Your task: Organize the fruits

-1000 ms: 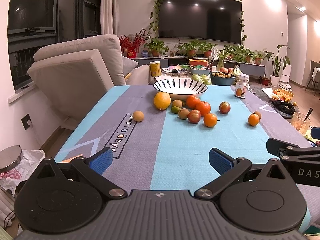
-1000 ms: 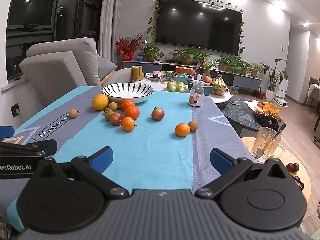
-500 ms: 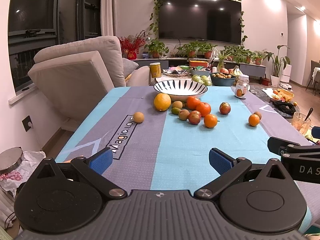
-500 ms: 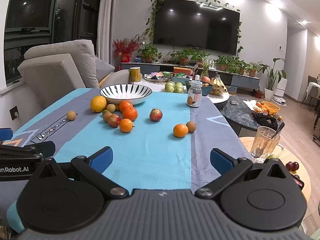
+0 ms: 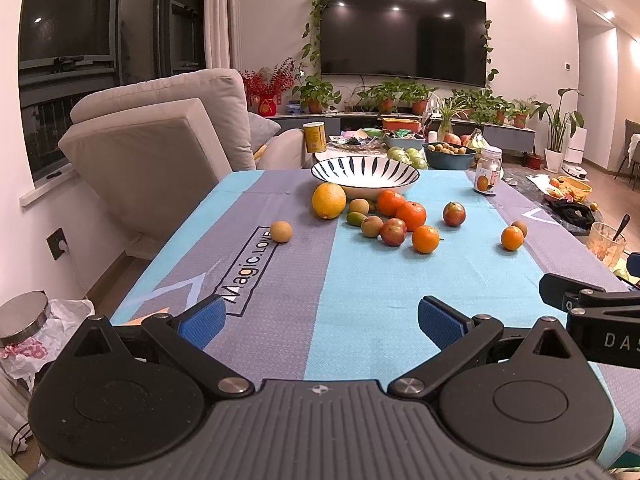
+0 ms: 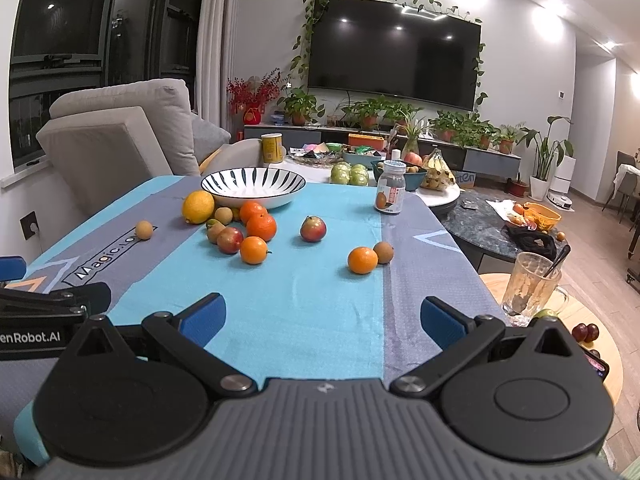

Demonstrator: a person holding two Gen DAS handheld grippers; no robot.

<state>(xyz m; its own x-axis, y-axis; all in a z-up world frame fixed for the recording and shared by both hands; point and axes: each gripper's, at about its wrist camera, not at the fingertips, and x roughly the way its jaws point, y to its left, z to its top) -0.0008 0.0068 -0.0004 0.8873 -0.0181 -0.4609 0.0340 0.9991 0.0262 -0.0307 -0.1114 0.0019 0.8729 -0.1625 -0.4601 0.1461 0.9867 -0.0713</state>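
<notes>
Left tool [image 5: 318, 316]: jaws wide apart, nothing between the blue pads [image 5: 202, 320], hovering over the near edge of the counter [image 5: 360, 288]. Right tool [image 6: 322, 316]: same, wide apart and holding nothing, over the near edge, on the right. Each tool's black body shows at the edge of the other's view.

Fruit sits loose on the blue-and-grey cloth, all well clear of both tools:
- striped bowl [image 5: 365, 174] at the far end, nothing visible inside it
- big yellow citrus [image 5: 329, 201] just in front of the bowl, on its left
- main cluster near the middle, in front of the bowl: two oranges [image 5: 402, 210] touching, a third orange [image 5: 425, 239] nearer, a red-green fruit [image 5: 393, 231] beside it, brown small fruits [image 5: 371, 226] and one green one [image 5: 355, 218] on the left of the cluster
- single red-green fruit [image 5: 454, 214] apart, to the right of the cluster
- orange [image 6: 362, 260] and a small brown fruit [image 6: 383, 252] touching as a pair, further right, at the blue/grey seam
- lone small brown fruit [image 5: 281, 231] on the left grey stripe, by the printed lettering

Jar with white lid [image 6: 390, 193] stands upright at the far right of the counter. Glass with a spoon [image 6: 530, 284] is on a low round wooden table to the right, off the counter. Beyond: a grey sofa [image 5: 160, 140] to the left, a wall TV [image 5: 402, 32], and a second table [image 6: 436, 198] with more fruit and bowls.
</notes>
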